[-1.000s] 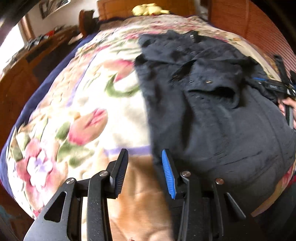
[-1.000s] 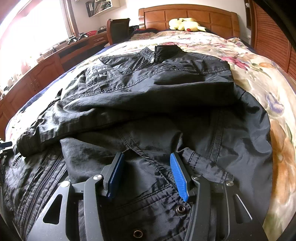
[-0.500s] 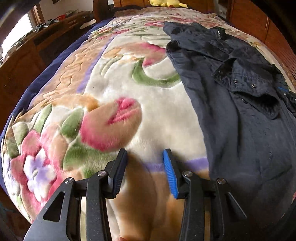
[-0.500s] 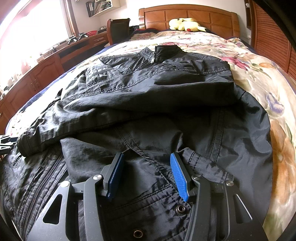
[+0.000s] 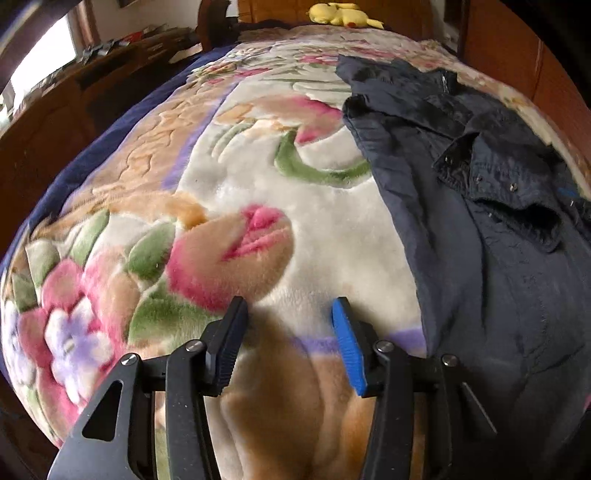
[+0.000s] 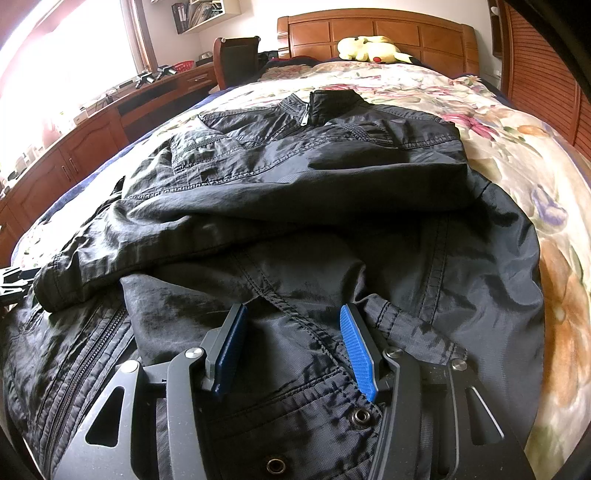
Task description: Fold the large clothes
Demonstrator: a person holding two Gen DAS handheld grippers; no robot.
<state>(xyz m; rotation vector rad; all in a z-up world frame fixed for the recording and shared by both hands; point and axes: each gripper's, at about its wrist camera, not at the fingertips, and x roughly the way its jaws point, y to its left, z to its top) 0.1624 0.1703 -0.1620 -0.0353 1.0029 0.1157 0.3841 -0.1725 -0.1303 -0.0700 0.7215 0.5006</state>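
Observation:
A black zip jacket (image 6: pixel 295 203) lies spread on the floral blanket (image 5: pixel 221 184), collar toward the headboard. One sleeve (image 6: pixel 147 240) is folded across its body. My right gripper (image 6: pixel 292 308) hovers over the jacket's lower hem, open, with a seam running between its fingers and the pads clear of the cloth. In the left wrist view the jacket (image 5: pixel 480 258) fills the right side. My left gripper (image 5: pixel 289 301) is over bare blanket just left of the jacket's edge, its jaws opening with nothing between them. A piece of it shows at the far left (image 6: pixel 11 280) of the right wrist view.
A yellow plush toy (image 6: pixel 373 48) rests against the wooden headboard (image 6: pixel 369 26). A chair (image 6: pixel 236 55) and a long wooden desk with cabinets (image 6: pixel 74 155) run along the left of the bed. Slatted wooden doors (image 6: pixel 535 55) stand on the right.
My left gripper has moved left off the jacket's edge and lower over the blanket, and its jaws have widened. The right gripper and the jacket have not moved.

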